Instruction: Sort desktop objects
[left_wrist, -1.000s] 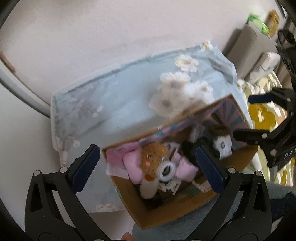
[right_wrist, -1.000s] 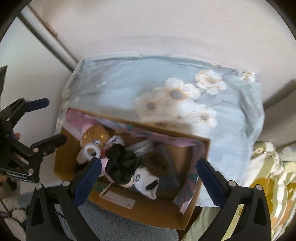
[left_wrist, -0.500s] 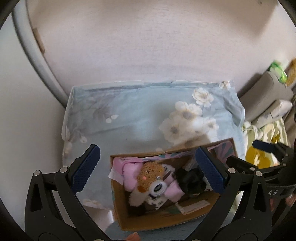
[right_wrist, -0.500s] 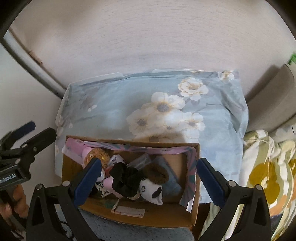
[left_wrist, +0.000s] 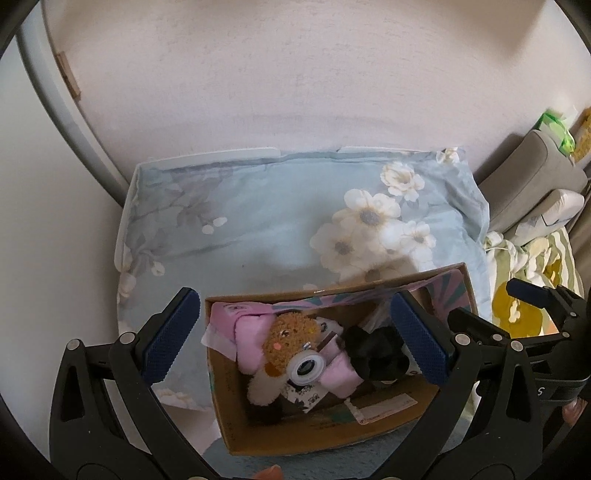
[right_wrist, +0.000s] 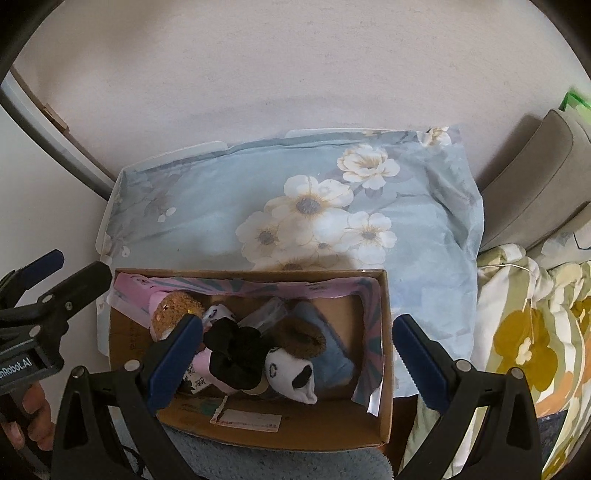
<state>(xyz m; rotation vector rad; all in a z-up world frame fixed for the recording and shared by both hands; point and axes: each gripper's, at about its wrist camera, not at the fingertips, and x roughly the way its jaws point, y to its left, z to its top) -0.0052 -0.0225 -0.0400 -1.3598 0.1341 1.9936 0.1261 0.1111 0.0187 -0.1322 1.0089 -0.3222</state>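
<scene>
Nearest, both grippers hover above an open cardboard box (left_wrist: 236, 417), each with jaws spread wide and nothing between them: the left gripper (left_wrist: 295, 347) over the box's left half, the right gripper (right_wrist: 297, 352) over its right half. The box sits at the near edge of a blue floral cloth (left_wrist: 258, 221) covering the desktop. Inside it, left to right: a pink soft item (left_wrist: 253, 332), a brown plush toy (left_wrist: 291, 332) lying on it, a white ring-shaped object (left_wrist: 306, 367) touching the plush, a black scrunchie (right_wrist: 236, 349), a panda-patterned sock (right_wrist: 291, 374) beside a brown fuzzy ring (right_wrist: 304, 339), and a blue-grey pouch (right_wrist: 328, 347). A white label (right_wrist: 247, 419) lies on the box floor. Right of the cloth is yellow-flowered bedding (right_wrist: 528, 332); farthest, a plain pale wall (right_wrist: 295, 55).
</scene>
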